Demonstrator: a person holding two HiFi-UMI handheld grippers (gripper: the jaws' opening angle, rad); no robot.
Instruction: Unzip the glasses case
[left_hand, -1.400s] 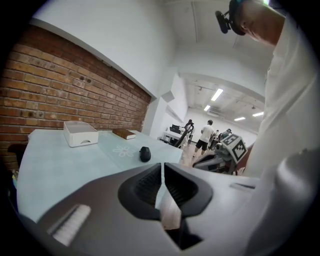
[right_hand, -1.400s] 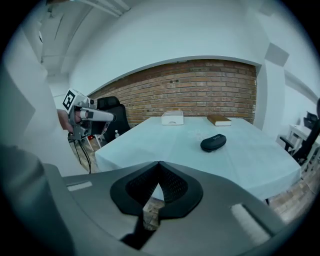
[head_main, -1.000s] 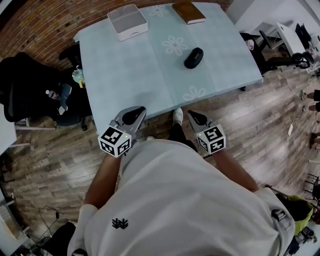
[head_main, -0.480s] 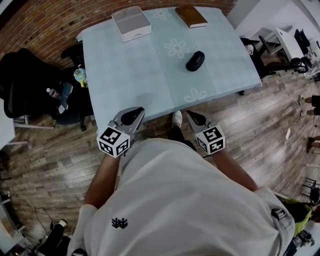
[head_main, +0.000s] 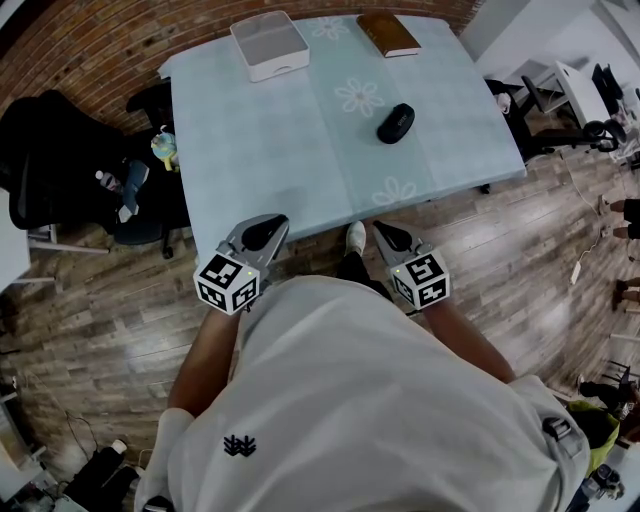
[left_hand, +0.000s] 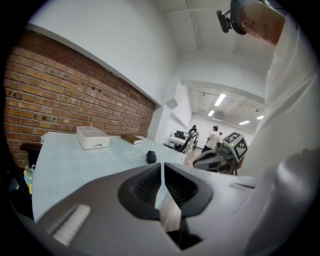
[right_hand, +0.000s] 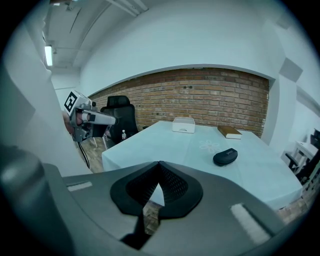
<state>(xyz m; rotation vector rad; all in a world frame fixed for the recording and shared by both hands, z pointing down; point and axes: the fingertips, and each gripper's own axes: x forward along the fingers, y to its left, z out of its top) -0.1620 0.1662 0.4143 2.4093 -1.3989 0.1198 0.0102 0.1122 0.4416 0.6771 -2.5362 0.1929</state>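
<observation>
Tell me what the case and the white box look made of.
Case: probably a stiff shell in matte black fabric or leatherette; it is rounded, dark and shows no gloss. Box: likely smooth white plastic, judging by its even colour and rounded corners. Neither is certain from this far.

One table (head_main: 262, 140), one glasses case (head_main: 396, 123), one book (head_main: 388, 33), one white box (head_main: 270, 45).

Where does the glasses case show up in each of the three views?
Head view: case on the right half of the table, nearer than the book.
Left gripper view: case small and dark, mid-picture, just above the jaws.
Right gripper view: case right of centre, on the tablecloth.
Shared landmark: white box at the table's far end.
</observation>
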